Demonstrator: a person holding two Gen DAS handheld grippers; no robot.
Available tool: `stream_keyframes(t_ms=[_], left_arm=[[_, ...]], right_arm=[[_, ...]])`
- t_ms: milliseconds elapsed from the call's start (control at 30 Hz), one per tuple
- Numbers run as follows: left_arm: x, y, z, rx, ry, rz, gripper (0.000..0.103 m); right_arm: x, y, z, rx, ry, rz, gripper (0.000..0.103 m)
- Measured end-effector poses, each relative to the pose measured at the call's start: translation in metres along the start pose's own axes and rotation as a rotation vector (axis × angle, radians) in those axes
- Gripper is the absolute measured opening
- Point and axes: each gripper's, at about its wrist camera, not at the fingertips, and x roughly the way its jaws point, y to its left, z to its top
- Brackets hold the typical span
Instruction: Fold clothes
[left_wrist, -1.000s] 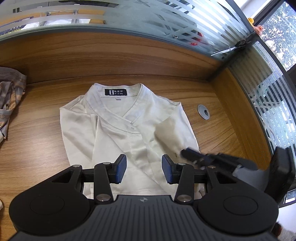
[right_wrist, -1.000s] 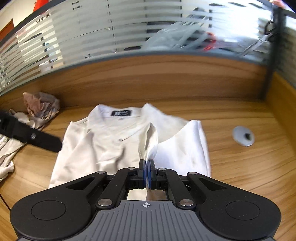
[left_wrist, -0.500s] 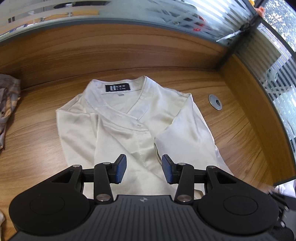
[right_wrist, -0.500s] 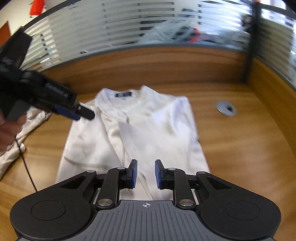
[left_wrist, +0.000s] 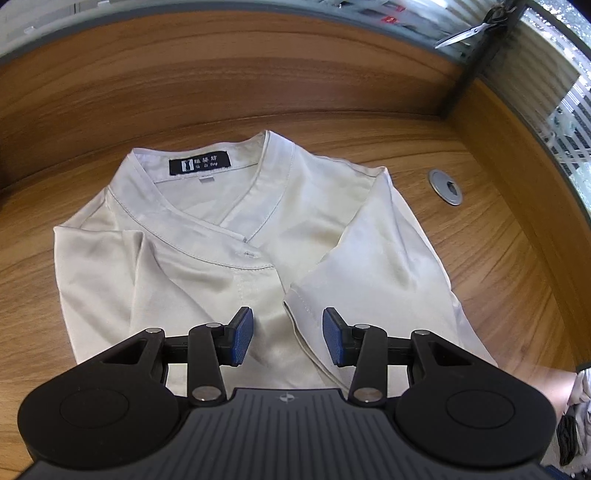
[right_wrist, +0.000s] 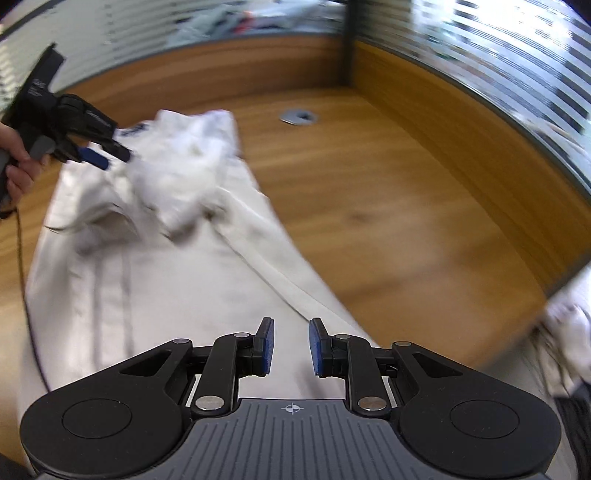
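Satin blouse (left_wrist: 229, 258) lay flat on the wooden desk (left_wrist: 480, 236), both sleeves folded in below its collar label (left_wrist: 199, 166). Left gripper (left_wrist: 287, 341) and right gripper (right_wrist: 291, 347) stood apart, empty; best next to pinch the hem evenly

Your cream satin shirt (left_wrist: 207, 273) is lying face up on the wood, filling the middle of the left wrist view with the collar toward the top of the frame. There's a dark label (left_wrist: 200, 164) with pale lettering inside the neck, and the V neckline meets just below centre. The sleeve on the right side of the frame is folded in over the chest, its hemmed cuff near lower centre. In the right wrist view it's blurry, running from upper left down to bottom centre.
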Motion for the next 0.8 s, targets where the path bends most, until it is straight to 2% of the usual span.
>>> stream_keyframes(t_ms=[67, 233, 333, 733, 767, 800], left_arm=[[0.002, -0.003, 0.000, 0.003, -0.007, 0.003, 0.047], [0.006, -0.009, 0.001, 0.003, -0.022, 0.002, 0.046], [0.008, -0.010, 0.001, -0.014, -0.018, 0.011, 0.046], [0.014, -0.012, 0.001, -0.044, -0.022, 0.078, 0.045], [0.015, -0.012, 0.001, -0.047, -0.021, 0.076, 0.042], [0.015, -0.012, 0.001, -0.045, -0.022, 0.070, 0.032]], right_arm=[[-0.002, -0.015, -0.010, 0.010, 0.010, -0.025, 0.023], [-0.003, -0.057, -0.024, 0.063, 0.013, -0.006, 0.025], [0.004, -0.072, -0.025, 0.052, 0.016, 0.016, 0.035], [0.027, -0.083, -0.026, -0.058, 0.049, 0.128, 0.035], [0.027, -0.083, -0.026, -0.058, 0.050, 0.132, 0.034], [0.028, -0.083, -0.026, -0.056, 0.048, 0.137, 0.028]])
